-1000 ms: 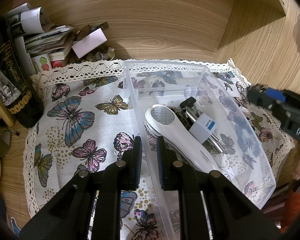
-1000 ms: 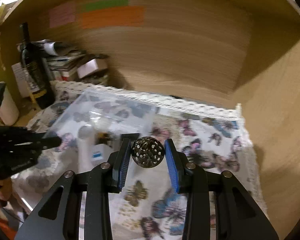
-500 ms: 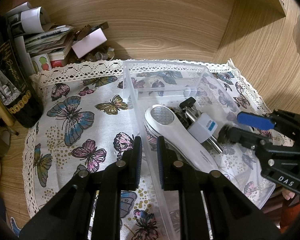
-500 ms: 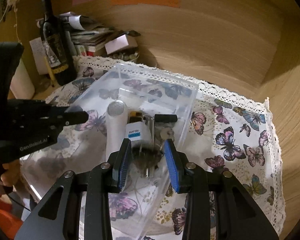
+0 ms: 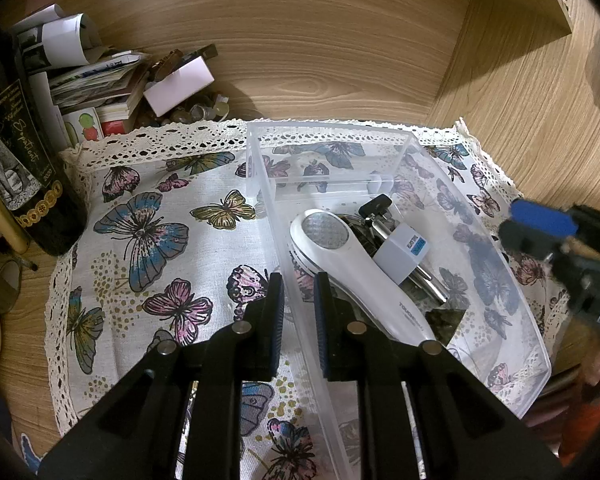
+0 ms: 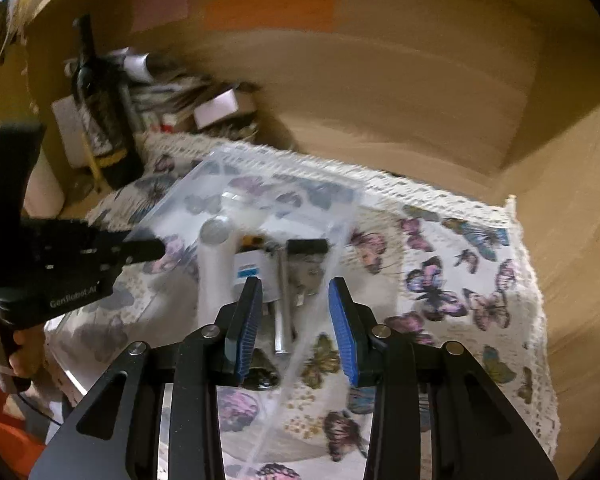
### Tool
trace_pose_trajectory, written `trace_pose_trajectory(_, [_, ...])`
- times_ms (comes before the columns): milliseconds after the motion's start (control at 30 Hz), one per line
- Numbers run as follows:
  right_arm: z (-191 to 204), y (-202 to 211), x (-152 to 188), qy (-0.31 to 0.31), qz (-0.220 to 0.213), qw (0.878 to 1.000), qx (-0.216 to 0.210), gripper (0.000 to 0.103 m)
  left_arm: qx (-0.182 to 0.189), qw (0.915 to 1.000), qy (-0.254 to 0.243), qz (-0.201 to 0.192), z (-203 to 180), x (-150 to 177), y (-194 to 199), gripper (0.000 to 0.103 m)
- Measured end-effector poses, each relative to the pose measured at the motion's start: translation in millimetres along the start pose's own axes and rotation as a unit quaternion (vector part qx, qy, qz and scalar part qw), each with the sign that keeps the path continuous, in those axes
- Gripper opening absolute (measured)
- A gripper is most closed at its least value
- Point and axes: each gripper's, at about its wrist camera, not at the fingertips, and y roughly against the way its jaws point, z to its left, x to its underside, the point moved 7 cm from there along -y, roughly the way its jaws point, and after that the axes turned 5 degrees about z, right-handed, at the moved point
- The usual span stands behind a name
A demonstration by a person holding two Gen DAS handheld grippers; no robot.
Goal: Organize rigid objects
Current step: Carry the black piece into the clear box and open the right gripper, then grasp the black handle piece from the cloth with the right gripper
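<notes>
A clear plastic bin (image 5: 396,136) stands on the butterfly cloth (image 5: 148,240). It holds a white handheld device (image 5: 352,264), a white plug adapter (image 5: 404,250), a metal tool (image 6: 283,300) and a dark perforated ball (image 6: 262,372) near its front end. My left gripper (image 5: 298,312) is shut on the bin's left wall. My right gripper (image 6: 296,324) is open and empty above the bin's right wall; it also shows blurred in the left wrist view (image 5: 540,228).
A dark wine bottle (image 5: 24,168) and a pile of papers and small boxes (image 5: 112,80) stand at the back left. Wooden walls close the back and right. The lace edge of the cloth (image 6: 540,320) runs along the right.
My right gripper carried the dark ball over the bin, let it go inside, and has drawn back to the right, open. My left gripper has kept its hold on the bin wall.
</notes>
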Motion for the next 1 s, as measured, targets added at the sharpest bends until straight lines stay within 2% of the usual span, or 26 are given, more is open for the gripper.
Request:
trace_pose_trajectory(233, [-47, 20, 6, -0.056, -0.017, 0.997, 0.047, 0.043, 0.0, 1.0, 0.0, 0.0, 0, 0, 0, 0.014])
trace_pose_trajectory(333, [-71, 22, 15, -0.081, -0.012, 0.994, 0.073, 0.048, 0.0, 1.0, 0.0, 0.0, 0, 0, 0, 0.014])
trace_pose_trajectory(400, [-85, 22, 23, -0.101, -0.007, 0.991, 0.084, 0.058, 0.0, 1.0, 0.0, 0.0, 0, 0, 0, 0.014])
trace_pose_trajectory(500, [-103, 15, 39, -0.125, 0.011, 0.987, 0.1, 0.06, 0.0, 1.0, 0.0, 0.0, 0, 0, 0, 0.014])
trace_pose_trajectory(767, [-106, -23, 68, -0.135, 0.069, 0.985, 0.084, 0.06, -0.002, 1.0, -0.001, 0.0, 0, 0, 0, 0.014])
trace_pose_trajectory(1000, [-97, -51, 60, -0.102, 0.092, 0.988, 0.07, 0.06, -0.001, 1.0, -0.001, 0.0, 0, 0, 0, 0.014])
